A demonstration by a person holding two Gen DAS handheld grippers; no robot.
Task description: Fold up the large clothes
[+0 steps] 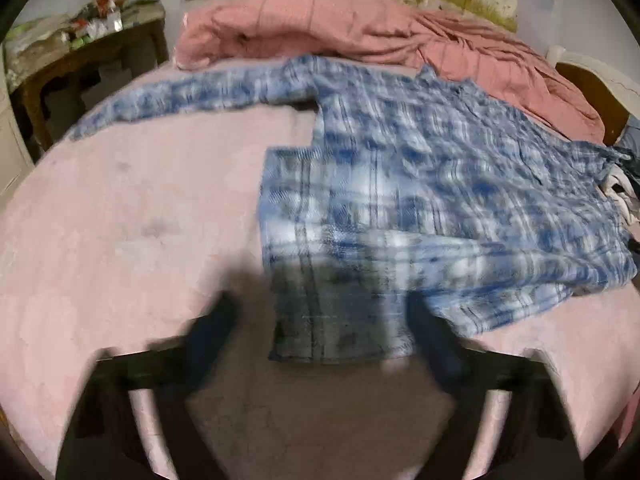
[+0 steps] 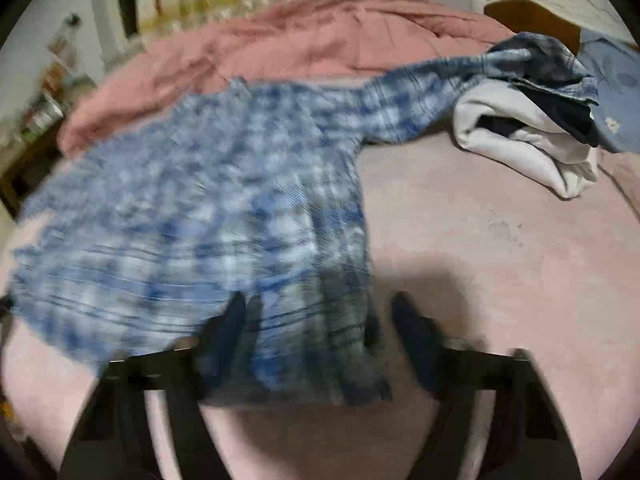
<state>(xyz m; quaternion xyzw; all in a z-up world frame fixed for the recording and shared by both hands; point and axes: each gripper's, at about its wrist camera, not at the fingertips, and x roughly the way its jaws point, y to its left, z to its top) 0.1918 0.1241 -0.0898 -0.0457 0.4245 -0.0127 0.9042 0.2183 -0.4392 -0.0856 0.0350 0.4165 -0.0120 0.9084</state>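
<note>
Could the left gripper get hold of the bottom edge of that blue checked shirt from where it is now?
Probably yes. The shirt lies flat on the pink sheet, its hem already between the left gripper fingers, with nothing lying over it.

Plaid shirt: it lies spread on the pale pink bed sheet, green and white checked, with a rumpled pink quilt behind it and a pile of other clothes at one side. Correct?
Not quite. The plaid shirt is blue and white checked, not green, as both wrist views show. The rest holds: it lies spread on the pale pink bed sheet, with the rumpled pink quilt behind it and the pile of other clothes at one side.
</note>
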